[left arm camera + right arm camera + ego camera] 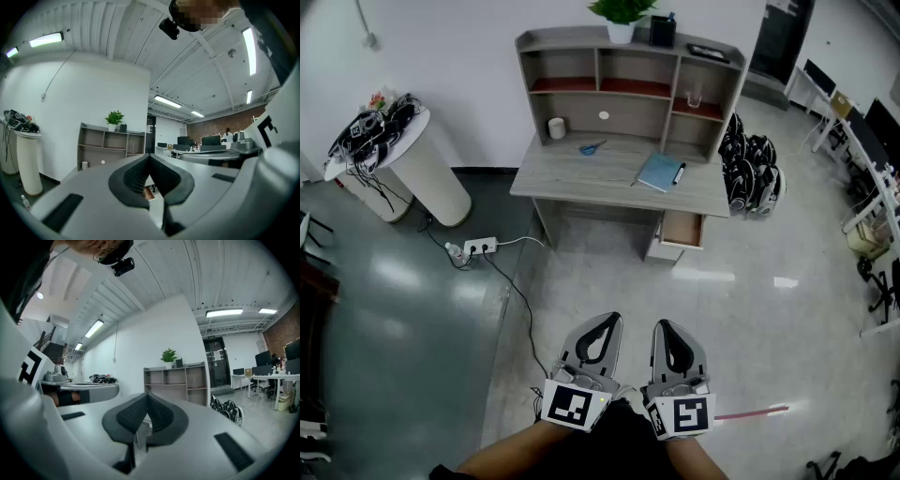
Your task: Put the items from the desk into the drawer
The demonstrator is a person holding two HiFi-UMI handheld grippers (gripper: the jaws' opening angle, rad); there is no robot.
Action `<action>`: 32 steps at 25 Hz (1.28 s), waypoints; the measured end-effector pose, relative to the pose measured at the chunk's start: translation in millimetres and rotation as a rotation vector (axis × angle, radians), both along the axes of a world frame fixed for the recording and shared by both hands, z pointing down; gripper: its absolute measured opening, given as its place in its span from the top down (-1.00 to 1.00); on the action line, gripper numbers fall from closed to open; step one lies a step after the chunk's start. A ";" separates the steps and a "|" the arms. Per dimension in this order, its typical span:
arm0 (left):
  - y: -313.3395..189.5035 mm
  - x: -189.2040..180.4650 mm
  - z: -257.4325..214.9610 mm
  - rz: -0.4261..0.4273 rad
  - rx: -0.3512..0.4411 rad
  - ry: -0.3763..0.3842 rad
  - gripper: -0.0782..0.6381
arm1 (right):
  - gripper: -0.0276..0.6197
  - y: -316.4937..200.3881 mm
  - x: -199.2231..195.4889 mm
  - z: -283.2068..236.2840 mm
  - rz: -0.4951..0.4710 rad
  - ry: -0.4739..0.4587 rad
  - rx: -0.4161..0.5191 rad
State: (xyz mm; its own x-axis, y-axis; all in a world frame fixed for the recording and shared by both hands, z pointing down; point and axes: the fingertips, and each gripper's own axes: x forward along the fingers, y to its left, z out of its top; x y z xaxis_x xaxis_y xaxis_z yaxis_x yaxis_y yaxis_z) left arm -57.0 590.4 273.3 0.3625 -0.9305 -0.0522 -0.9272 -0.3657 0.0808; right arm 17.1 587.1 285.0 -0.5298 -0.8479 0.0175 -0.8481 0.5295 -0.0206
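A grey desk (581, 183) with a shelf unit stands some way ahead of me. On its top lie a blue notebook (659, 172) with a pen (678, 173), blue scissors (592, 147) and a white cup (556, 127). A drawer (682, 229) under the desk's right end stands pulled open. My left gripper (607, 321) and right gripper (667, 326) hang side by side low in the head view, far from the desk, both shut and empty. The left gripper (149, 157) and the right gripper (146, 396) each look level at the desk (176, 380) across the floor.
A white round stand (417, 173) piled with black cables is at the left. A power strip (480, 247) and its cord lie on the floor. Black bags (752, 169) are heaped right of the desk. A red rod (750, 411) lies on the floor by my right gripper. Office tables line the right.
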 end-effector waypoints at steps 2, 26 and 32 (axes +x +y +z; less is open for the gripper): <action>-0.1 -0.1 0.8 -0.007 -0.006 0.005 0.77 | 0.86 1.0 2.3 -1.8 -0.004 -0.009 0.007; -58.0 16.0 28.8 -0.054 -0.028 -0.038 0.77 | 0.86 -39.3 68.5 39.2 -0.042 -0.052 -0.079; -116.0 29.6 39.9 0.012 -0.008 -0.021 0.77 | 0.86 -86.5 71.2 46.4 -0.019 -0.001 -0.068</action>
State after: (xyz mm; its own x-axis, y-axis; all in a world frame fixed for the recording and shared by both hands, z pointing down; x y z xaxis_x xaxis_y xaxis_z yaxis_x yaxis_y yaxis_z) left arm -27.4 474.4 313.2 0.3747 -0.9264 -0.0372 -0.9242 -0.3764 0.0646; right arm 88.3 500.6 331.4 -0.5461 -0.8344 0.0747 -0.8377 0.5431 -0.0579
